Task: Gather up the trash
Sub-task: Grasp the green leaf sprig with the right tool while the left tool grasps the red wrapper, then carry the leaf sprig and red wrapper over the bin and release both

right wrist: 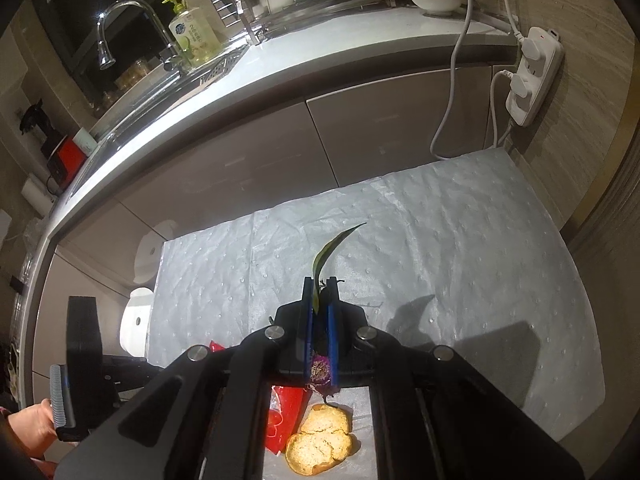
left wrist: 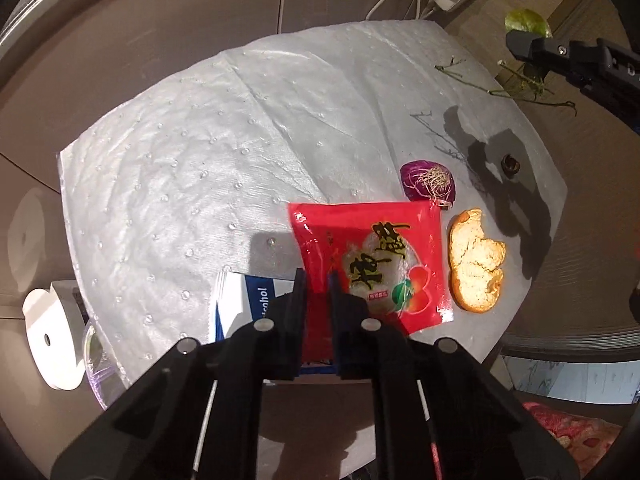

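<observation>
Jaws of left gripper [left wrist: 318, 280] pinching red wrapper [left wrist: 372, 264] edge, right gripper [right wrist: 320, 284] pinching green leaf [right wrist: 326, 256]; both needing firm pinches while lifting clear of orange peel [left wrist: 476, 260].

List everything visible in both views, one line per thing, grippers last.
red wrapper: 1, red with black writing, near edge of the sheet, held in the left gripper
blue and white packet: 1, left of the wrapper, partly under it
onion end: 1, purple with roots, beyond the wrapper
orange peel: 1, orange, right of the wrapper
twigs: several, green, far right edge of the sheet
leaf: 1, green, held in the right gripper
sheet: 1, white, on the floor by the cabinets
power strip: 1, white, on the wall
soap bottle: 1, green, by the sink
left gripper: black, shut on the wrapper
right gripper: black, shut on the leaf
</observation>
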Tool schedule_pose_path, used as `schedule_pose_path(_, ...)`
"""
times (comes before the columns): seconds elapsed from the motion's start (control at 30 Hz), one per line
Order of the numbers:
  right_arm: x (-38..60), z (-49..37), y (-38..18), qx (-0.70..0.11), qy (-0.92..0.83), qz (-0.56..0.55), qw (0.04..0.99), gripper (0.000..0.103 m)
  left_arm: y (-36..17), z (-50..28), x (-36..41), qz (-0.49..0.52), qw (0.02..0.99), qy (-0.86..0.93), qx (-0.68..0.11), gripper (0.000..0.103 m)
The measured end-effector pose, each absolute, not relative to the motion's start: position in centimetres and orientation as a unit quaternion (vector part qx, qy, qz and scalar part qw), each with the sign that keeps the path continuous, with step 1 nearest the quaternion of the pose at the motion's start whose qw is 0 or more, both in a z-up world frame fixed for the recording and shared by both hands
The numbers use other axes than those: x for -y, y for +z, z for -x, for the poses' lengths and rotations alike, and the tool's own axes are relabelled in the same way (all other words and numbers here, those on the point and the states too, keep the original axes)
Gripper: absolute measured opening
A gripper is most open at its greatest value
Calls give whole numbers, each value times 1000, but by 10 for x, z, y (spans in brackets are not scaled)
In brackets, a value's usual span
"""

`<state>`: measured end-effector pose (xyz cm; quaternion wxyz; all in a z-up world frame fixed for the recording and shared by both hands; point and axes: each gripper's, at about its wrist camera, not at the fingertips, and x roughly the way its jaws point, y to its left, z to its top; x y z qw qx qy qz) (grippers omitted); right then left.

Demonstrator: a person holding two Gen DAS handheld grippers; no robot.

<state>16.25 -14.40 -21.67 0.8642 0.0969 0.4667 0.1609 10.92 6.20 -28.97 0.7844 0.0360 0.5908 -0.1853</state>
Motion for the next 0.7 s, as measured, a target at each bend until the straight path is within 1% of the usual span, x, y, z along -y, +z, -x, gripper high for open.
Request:
schedule_pose_path(0.1, 144, -159, -213, -463, 163, -98, 866, 7, -270, -105, -72, -21, 795, -187, -577, 5)
schedule_pose_path(0.3, 136, -148, -199, -454, 175, -85, 870, 7, -232, -92, -100, 19, 822, -185, -538, 5)
schedule_pose_path(0.37, 134, -144, -196, -452, 178, -81, 870, 7, -232, -92, -105, 31, 815, -191, -546, 5)
schedule_pose_path(0.43, 133, -142, -194, -451, 179, -80, 871, 7, -242, -92, -101, 36, 798, -203, -566, 17)
schedule_pose_path(0.47, 133, -140, -194, -451, 180, -81, 870, 7, -247, -90, -97, 31, 793, -204, -574, 43)
schedule_pose_path(0.5, 134, -139, -194, -452, 181, -83, 870, 7, -251, -87, -92, 23, 793, -202, -575, 72)
schedule_pose_path(0.53, 134, -138, -195, -452, 182, -83, 869, 7, -253, -83, -87, 12, 798, -195, -571, 80)
schedule_pose_path(0.57, 134, -136, -197, -454, 183, -83, 868, 7, -256, -79, -80, 3, 801, -193, -566, 83)
schedule_pose_path(0.7, 137, -131, -203, -461, 185, -84, 864, 7, -279, -85, -62, -5, 778, -200, -596, 84)
